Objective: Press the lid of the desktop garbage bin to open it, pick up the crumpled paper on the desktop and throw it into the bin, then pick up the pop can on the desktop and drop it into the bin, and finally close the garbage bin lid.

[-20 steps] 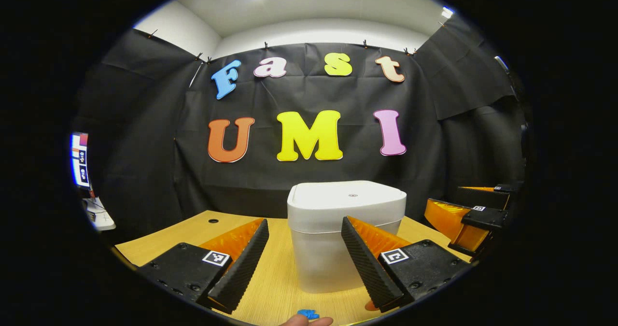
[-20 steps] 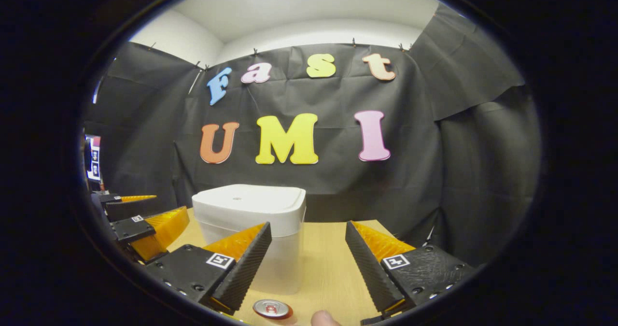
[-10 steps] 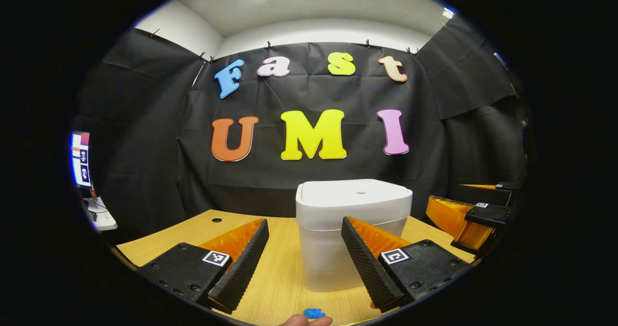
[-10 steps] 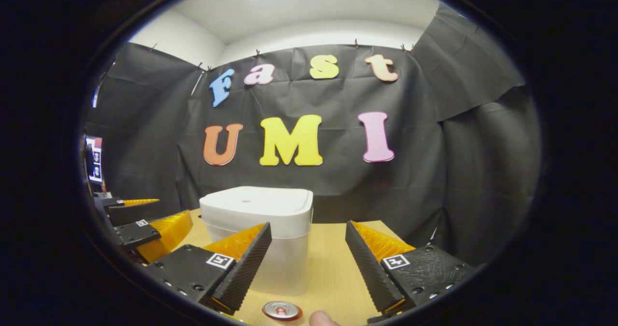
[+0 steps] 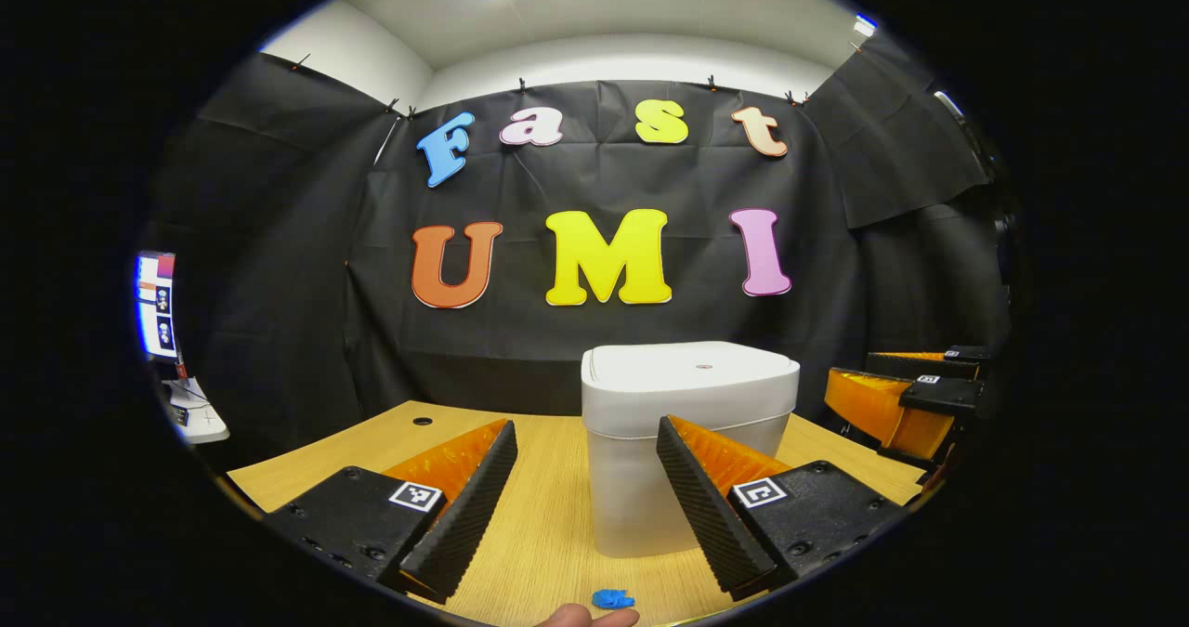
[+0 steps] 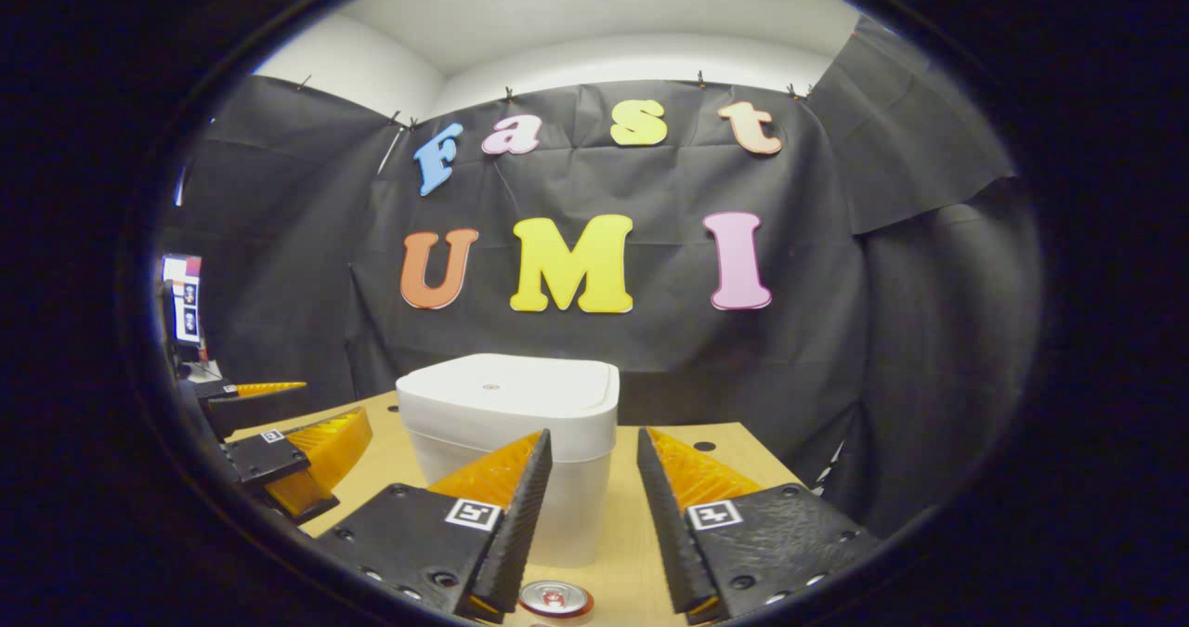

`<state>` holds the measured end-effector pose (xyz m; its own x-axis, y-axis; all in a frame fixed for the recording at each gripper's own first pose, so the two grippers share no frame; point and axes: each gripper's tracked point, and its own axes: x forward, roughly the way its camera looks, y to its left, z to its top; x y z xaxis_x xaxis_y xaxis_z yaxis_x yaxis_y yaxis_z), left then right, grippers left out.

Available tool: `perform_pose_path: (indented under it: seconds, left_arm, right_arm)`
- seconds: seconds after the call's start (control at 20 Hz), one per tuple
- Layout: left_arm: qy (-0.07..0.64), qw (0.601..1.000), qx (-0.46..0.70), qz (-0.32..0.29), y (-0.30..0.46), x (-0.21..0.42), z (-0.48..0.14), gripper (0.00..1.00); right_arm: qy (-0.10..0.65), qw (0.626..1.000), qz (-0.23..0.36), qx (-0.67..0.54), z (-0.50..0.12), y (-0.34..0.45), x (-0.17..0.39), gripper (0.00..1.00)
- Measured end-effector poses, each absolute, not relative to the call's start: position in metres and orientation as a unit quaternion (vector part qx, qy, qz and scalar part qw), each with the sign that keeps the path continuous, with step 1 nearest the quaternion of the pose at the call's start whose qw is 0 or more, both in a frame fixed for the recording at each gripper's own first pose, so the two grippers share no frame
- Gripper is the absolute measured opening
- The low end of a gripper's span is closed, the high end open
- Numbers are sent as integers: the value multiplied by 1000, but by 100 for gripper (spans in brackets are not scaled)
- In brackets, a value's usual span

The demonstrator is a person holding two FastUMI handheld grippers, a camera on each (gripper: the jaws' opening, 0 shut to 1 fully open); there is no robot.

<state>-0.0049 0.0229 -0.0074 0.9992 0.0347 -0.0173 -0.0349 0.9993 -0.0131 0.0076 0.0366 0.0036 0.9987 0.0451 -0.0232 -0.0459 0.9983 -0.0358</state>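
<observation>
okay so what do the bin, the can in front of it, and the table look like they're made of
Bin: likely plastic, white, matte lid with soft rounded edges, body slightly translucent-looking.
Pop can: metal, probably aluminium; its silvery top rim glints.
Table: pale wood-grain surface, fine streaks visible; could be laminate rather than solid wood.
</observation>
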Motion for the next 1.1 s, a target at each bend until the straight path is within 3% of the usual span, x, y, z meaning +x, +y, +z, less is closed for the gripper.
perform_pose_path:
  seconds: [0.15, 0.2, 0.3, 0.45, 0.65, 1.1]
  left_arm:
    - [11, 1000, -8, 19, 23, -5, -8, 98]
    - [12, 1000, -10, 21, 23, -5, -9, 98]
    - [12, 1000, -10, 24, 25, -7, -10, 98]
    - [17, 999, -9, 32, 34, -11, -15, 98]
    - [23, 999, -11, 35, 37, -15, -19, 98]
    - [24, 998, -16, 49, 50, -18, -21, 98]
  right_arm:
    - [13, 998, 59, -10, 12, 59, 13, 53]
    - [16, 999, 39, -12, 16, 53, 13, 53]
    - [25, 999, 46, -6, 15, 52, 25, 7]
    - [31, 997, 74, 14, 26, 73, 34, 0]
    - [21, 996, 88, 1, 48, 86, 59, 0]
    - [90, 989, 121, -10, 10, 104, 92, 0]
